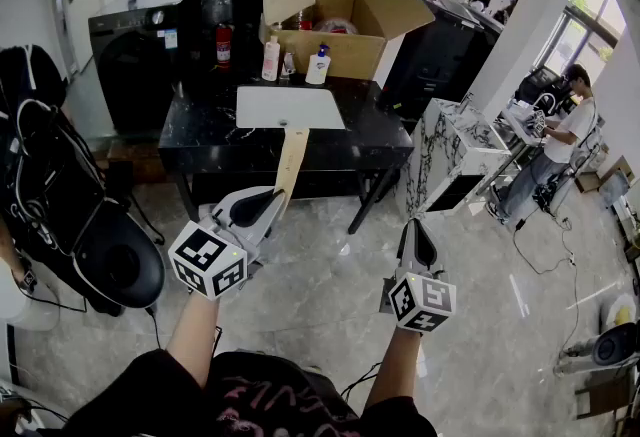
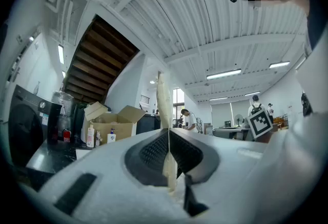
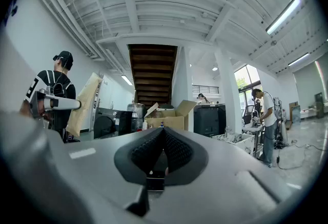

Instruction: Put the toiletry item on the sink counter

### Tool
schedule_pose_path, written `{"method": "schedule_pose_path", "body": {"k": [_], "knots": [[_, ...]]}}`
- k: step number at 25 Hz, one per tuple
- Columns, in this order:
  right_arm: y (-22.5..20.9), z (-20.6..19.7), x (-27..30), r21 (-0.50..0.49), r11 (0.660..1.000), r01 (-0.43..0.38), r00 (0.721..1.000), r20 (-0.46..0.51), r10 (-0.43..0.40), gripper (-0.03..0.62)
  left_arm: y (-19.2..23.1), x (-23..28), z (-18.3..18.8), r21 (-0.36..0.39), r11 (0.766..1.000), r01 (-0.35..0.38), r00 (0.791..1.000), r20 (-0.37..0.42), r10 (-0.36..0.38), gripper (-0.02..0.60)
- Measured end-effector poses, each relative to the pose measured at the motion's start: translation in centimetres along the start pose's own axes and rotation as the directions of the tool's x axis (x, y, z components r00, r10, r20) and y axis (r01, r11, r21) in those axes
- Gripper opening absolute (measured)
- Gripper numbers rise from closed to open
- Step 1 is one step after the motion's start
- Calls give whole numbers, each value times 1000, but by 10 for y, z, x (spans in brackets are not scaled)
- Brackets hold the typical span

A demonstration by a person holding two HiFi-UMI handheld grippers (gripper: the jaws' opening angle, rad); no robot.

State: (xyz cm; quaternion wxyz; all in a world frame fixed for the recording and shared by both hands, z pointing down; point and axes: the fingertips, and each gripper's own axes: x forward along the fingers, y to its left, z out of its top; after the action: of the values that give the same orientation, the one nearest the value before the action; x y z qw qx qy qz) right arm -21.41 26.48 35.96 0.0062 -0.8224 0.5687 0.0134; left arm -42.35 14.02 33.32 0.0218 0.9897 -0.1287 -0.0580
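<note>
My left gripper (image 1: pixel 271 200) is shut on the lower end of a long flat beige toiletry packet (image 1: pixel 292 157). The packet sticks up and forward toward the black sink counter (image 1: pixel 190 130) with its white basin (image 1: pixel 290 107). In the left gripper view the packet (image 2: pixel 164 110) stands edge-on between the shut jaws of that gripper (image 2: pixel 168 138). My right gripper (image 1: pixel 416 231) hangs over the floor to the right, shut with nothing in it (image 3: pixel 162 133). The right gripper view shows the packet (image 3: pixel 82 105) at its left.
A pink-white bottle (image 1: pixel 270 59), a small item and a blue-pump bottle (image 1: pixel 318 65) stand at the counter's back, before an open cardboard box (image 1: pixel 335 25). A black washing machine (image 1: pixel 140 55) stands left, a marble-patterned unit (image 1: pixel 450 150) right. A person (image 1: pixel 560 135) works beyond it.
</note>
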Motion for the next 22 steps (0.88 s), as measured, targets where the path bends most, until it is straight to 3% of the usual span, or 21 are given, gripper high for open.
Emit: {"method": "schedule_pose_path", "body": {"k": [15,22], "knots": [[3,5,2,-28,1000,11,1000,13,-10,6,8,-3,-1,-19,1000,-6,1000,15,6,8],[-2,-3,0,-30,1000,7,1000,-7,-7,6,3,8,-7,-30,999,27,1000,9,-26,8]]}}
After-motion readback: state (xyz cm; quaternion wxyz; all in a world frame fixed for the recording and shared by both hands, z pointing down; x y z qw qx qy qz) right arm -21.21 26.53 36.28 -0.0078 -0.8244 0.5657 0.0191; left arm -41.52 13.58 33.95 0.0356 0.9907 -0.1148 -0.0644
